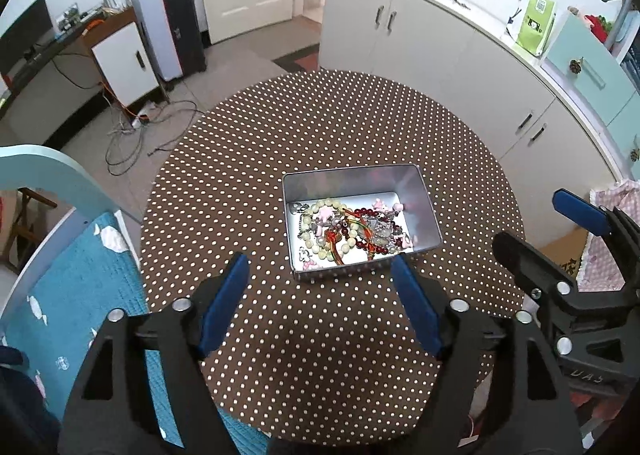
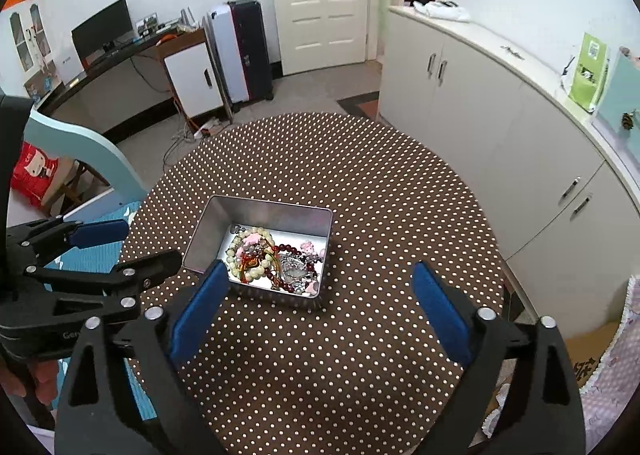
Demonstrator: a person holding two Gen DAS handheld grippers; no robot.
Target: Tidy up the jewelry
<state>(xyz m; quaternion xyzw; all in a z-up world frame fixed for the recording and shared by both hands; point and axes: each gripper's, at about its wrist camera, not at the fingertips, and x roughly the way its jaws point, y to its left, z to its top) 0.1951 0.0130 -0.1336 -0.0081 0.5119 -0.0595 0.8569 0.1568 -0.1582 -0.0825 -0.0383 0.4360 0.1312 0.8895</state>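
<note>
Jewelry (image 1: 346, 229) in tin (image 1: 424, 211) (uncovered), tongs (image 1: 322, 283) spread

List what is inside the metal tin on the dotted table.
The metal tin holds a tangled heap: a pale bead bracelet, a dark red bead bracelet, red cord, pink charms and silvery pieces. Whatever lies under the heap is covered.
</note>
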